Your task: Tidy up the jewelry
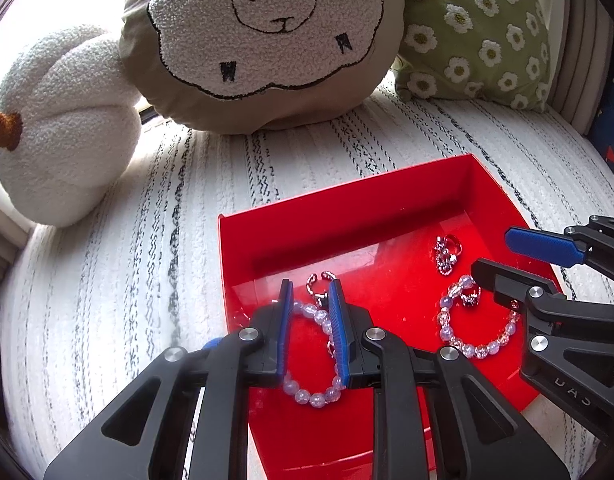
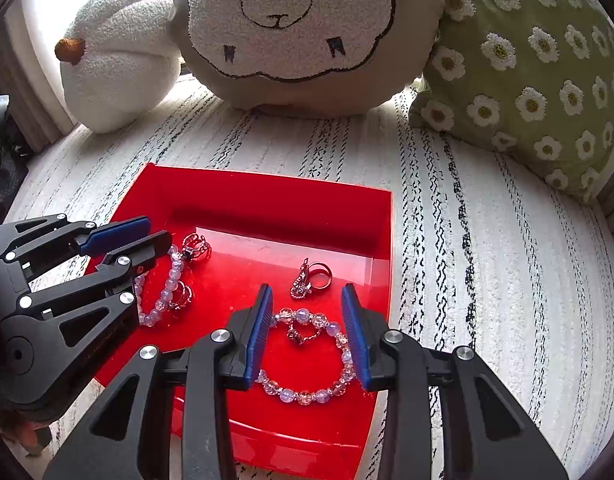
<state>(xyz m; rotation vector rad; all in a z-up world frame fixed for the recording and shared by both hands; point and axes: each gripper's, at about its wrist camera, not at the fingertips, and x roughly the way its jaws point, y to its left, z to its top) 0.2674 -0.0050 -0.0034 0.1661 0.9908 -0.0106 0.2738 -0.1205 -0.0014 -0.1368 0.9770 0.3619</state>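
A red tray (image 1: pixel 347 208) (image 2: pixel 267 200) lies on a striped cover and holds the jewelry. My left gripper (image 1: pixel 311 292) is open above a pale purple bead bracelet (image 1: pixel 315 394) (image 2: pixel 163 300), with a silver ring (image 1: pixel 319 284) (image 2: pixel 195 246) just ahead. My right gripper (image 2: pixel 307 300) is open over a second bead bracelet (image 2: pixel 307 394) (image 1: pixel 475 348) that has a small ring (image 2: pixel 303 334) (image 1: pixel 469 296) inside it. Another silver ring (image 2: pixel 313 278) (image 1: pixel 447 252) lies beyond it. Neither gripper holds anything.
A sheep-face cushion (image 1: pixel 263 40) (image 2: pixel 303 28), a white round cushion (image 1: pixel 67 120) (image 2: pixel 119 52) and a green daisy cushion (image 1: pixel 479 28) (image 2: pixel 523 80) stand at the back. The striped white cover (image 1: pixel 147 260) (image 2: pixel 487 260) surrounds the tray.
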